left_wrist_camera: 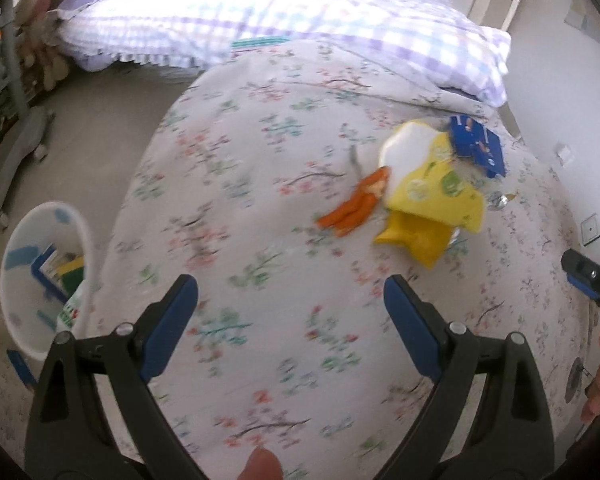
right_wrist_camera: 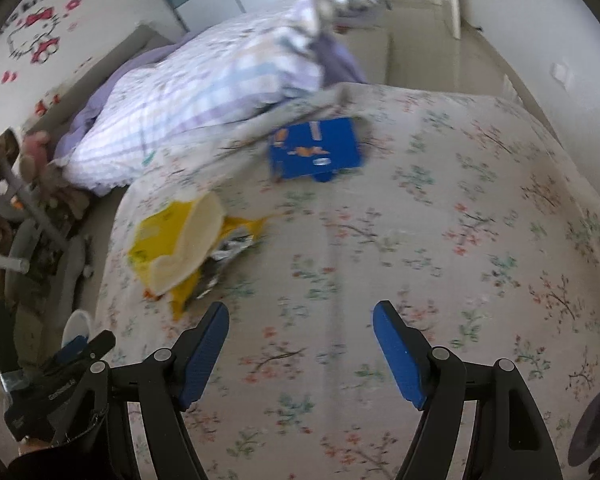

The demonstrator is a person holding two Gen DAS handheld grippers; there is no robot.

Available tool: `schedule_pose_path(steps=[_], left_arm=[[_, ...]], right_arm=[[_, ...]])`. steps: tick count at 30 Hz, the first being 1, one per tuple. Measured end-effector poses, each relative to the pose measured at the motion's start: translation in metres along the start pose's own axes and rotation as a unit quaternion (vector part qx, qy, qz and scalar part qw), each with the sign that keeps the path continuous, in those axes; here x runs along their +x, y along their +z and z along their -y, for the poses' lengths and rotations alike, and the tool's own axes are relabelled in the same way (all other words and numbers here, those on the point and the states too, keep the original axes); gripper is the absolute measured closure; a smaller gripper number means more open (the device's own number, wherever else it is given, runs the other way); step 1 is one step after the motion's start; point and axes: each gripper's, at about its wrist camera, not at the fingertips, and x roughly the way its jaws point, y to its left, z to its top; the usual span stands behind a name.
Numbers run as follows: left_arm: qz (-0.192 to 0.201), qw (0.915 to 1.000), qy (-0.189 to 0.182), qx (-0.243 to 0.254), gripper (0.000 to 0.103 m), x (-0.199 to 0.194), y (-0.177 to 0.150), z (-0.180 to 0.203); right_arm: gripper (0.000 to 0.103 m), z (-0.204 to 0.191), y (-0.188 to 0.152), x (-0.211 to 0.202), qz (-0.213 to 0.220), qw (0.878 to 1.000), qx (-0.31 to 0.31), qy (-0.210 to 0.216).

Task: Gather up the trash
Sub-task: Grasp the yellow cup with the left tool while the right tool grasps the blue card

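Trash lies on the floral bedspread (left_wrist_camera: pixel 260 208): a yellow and white bag (left_wrist_camera: pixel 432 184), an orange wrapper (left_wrist_camera: pixel 356 204), a blue box (left_wrist_camera: pixel 478 142) and crumpled foil (left_wrist_camera: pixel 498 200). My left gripper (left_wrist_camera: pixel 290 316) is open and empty above the bed, short of the pile. A white bin (left_wrist_camera: pixel 44 280) with trash inside stands on the floor at the left. In the right wrist view my right gripper (right_wrist_camera: pixel 300 344) is open and empty, with the yellow bag (right_wrist_camera: pixel 176 240) ahead to the left and the blue box (right_wrist_camera: pixel 316 148) farther ahead.
A purple checked duvet (left_wrist_camera: pixel 260 12) is heaped at the far end of the bed. A grey chair base (left_wrist_camera: pixel 16 152) and plush toys (left_wrist_camera: pixel 40 40) are on the floor at the left. The other gripper (right_wrist_camera: pixel 60 376) shows at the lower left of the right wrist view.
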Motion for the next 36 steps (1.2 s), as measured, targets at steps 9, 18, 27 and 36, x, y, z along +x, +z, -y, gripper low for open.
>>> schedule_pose_path(steps=[9, 18, 27, 36], left_arm=[[0.026, 0.9976, -0.063, 0.011, 0.009, 0.009, 0.023, 0.044], [0.014, 0.9953, -0.095, 0.013, 0.033, 0.033, 0.041, 0.067], [0.001, 0.9963, -0.085, 0.011, 0.085, 0.037, 0.041, 0.065], [0.031, 0.9956, -0.087, 0.012, 0.085, 0.0, 0.036, 0.041]], right_arm=[[0.027, 0.02, 0.009, 0.014, -0.013, 0.999, 0.04, 0.007], [0.027, 0.028, 0.014, 0.026, -0.021, 0.998, 0.062, 0.008], [0.027, 0.02, 0.034, 0.042, -0.029, 0.996, 0.081, 0.001], [0.027, 0.038, 0.074, 0.068, -0.013, 0.999, 0.046, 0.021]])
